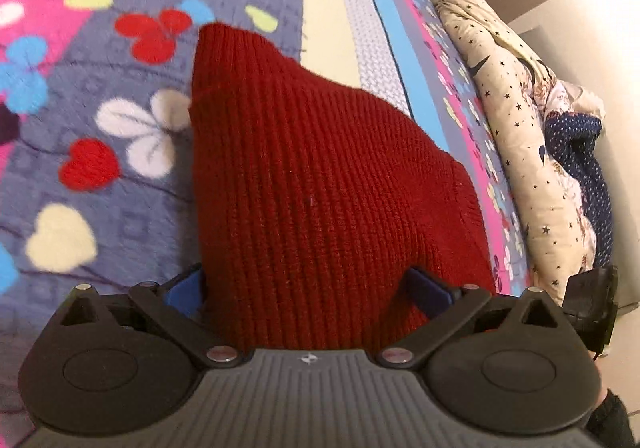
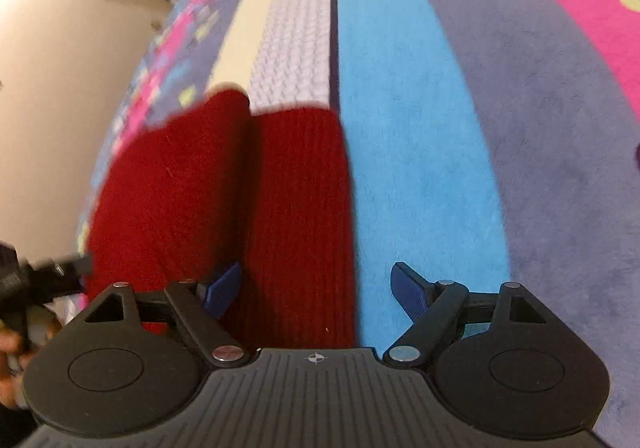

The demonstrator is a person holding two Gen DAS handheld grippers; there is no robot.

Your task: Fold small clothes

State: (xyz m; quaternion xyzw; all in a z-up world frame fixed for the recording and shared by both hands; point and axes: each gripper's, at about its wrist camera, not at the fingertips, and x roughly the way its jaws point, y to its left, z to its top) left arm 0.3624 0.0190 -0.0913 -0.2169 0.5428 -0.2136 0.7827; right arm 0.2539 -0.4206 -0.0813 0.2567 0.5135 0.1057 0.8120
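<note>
Dark red ribbed knit garment (image 1: 312,184): folded on a bed's fleece blanket with stripes and hearts (image 1: 80,96), its straight edge along the blue stripe (image 2: 420,168). Left hand-held gripper (image 1: 308,288): jaws wide, knit between, pads unpressed. Right hand-held gripper (image 2: 316,288): wide, straddling the garment's edge; bare blanket to the right.

I see a red ribbed knit garment (image 1: 320,176), matt and coarse, on a fuzzy fleece blanket (image 1: 80,48). My left claw (image 1: 308,288) is matt black plastic with shiny metal pins and blue textured pads (image 1: 428,288).
</note>
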